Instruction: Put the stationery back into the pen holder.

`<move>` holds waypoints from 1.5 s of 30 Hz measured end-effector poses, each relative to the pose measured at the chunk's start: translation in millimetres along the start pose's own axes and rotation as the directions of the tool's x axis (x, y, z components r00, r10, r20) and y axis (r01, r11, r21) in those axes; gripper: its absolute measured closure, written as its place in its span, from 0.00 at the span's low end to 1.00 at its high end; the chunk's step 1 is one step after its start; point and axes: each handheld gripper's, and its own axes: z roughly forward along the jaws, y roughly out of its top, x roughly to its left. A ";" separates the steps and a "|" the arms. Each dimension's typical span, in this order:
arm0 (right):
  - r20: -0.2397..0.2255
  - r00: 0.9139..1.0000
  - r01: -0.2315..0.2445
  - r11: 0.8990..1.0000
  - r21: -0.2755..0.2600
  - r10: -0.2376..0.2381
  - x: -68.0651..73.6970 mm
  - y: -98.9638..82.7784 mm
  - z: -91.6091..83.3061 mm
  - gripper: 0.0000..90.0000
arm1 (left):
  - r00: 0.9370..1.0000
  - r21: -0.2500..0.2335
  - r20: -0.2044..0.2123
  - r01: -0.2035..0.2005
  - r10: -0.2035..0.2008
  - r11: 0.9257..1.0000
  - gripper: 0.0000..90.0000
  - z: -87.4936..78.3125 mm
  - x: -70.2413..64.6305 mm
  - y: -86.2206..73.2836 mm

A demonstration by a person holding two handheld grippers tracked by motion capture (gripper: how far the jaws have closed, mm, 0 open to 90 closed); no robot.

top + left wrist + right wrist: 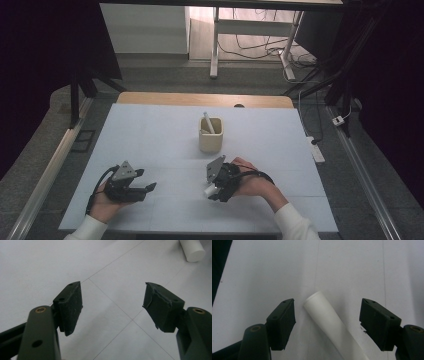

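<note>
Fingers (283, 323) of the right gripper (216, 191) stand wide apart with a white tube (332, 325) lying between them on the tabletop (150, 135), touching neither pad. In the high view this gripper sits near the front edge, right of centre, its nose pointing left and down onto the tube (210, 190), whose end pokes out at its left. Spread just as wide, with nothing between them, are the fingers (71, 307) of the left gripper (148, 180), which rests on the tabletop at near left, well apart from the tube; the tube's end (192, 250) shows at the far right corner of the left gripper view. Farther back at centre, a beige cup (210, 135) holds another white stick (208, 122), leaning.
</note>
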 end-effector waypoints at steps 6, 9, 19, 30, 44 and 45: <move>-0.025 0.999 0.031 0.998 0.056 -0.030 -0.6 1.8 7.0 0.40 | 1.000 0.002 0.004 -0.001 0.001 1.000 0.35 0.2 0.4 -0.3; -0.027 0.998 0.051 0.996 0.074 -0.049 -1.0 1.9 9.2 0.45 | 1.000 0.002 0.004 0.000 0.000 1.000 0.35 0.1 0.5 -0.5; -0.041 0.995 0.096 0.992 0.078 -0.093 0.3 0.0 10.3 0.70 | 1.000 0.006 0.005 -0.003 0.003 1.000 0.35 0.7 0.3 -1.2; -0.010 0.996 0.085 0.995 0.054 -0.085 1.1 -1.0 6.9 0.74 | 1.000 0.008 0.009 -0.008 0.008 1.000 0.35 0.7 -0.1 -1.1; 0.083 0.996 -0.025 0.996 -0.086 0.032 -9.6 -5.6 -22.3 0.74 | 1.000 0.008 0.009 -0.010 0.010 1.000 0.35 1.0 -0.3 -0.7; 0.086 0.995 -0.033 0.995 -0.094 0.042 -9.9 -5.6 -24.3 0.75 | 1.000 0.007 0.007 -0.009 0.009 1.000 0.35 1.0 0.0 -0.7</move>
